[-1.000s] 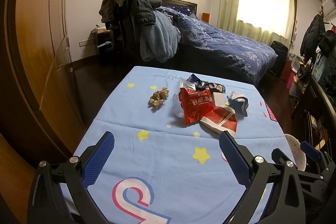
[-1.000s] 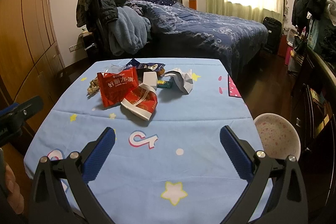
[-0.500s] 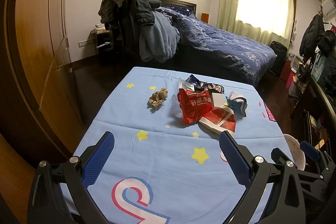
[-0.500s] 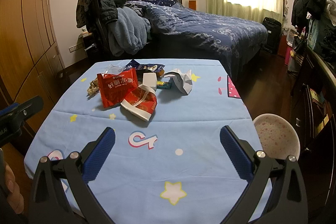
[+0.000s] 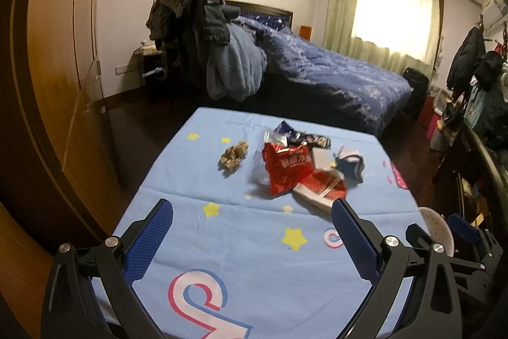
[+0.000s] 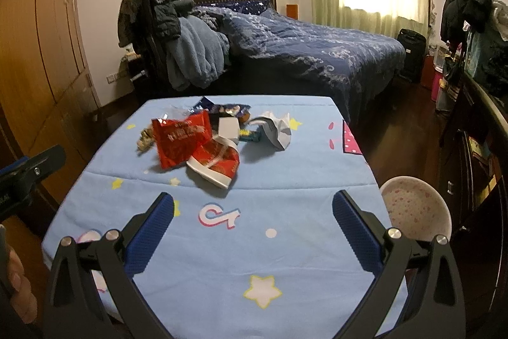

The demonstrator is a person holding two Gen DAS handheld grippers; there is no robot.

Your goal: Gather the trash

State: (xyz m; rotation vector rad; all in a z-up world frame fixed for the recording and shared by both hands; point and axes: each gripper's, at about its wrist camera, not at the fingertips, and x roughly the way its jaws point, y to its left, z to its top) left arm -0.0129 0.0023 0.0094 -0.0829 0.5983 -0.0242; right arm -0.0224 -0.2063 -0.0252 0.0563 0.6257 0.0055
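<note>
A pile of trash lies on the far half of the blue cloth-covered table [image 5: 241, 247]: a red snack bag [image 5: 285, 169] [image 6: 179, 137], a red-and-white wrapper [image 5: 320, 189] [image 6: 216, 162], a dark blue wrapper [image 5: 301, 137], a white crumpled paper [image 6: 274, 129] and a brown crumpled wad [image 5: 233, 154]. My left gripper [image 5: 252, 231] is open and empty over the near table. My right gripper [image 6: 252, 224] is open and empty, also short of the pile.
A white speckled bin [image 6: 414, 212] stands beside the table's right edge. A bed with a blue quilt [image 6: 311, 53] and a chair heaped with clothes [image 6: 177, 43] stand behind. A wooden wardrobe [image 5: 60, 69] lines the left.
Both grippers have drifted slightly; the trash pile sits a little nearer in the right wrist view. Nothing was grasped.
</note>
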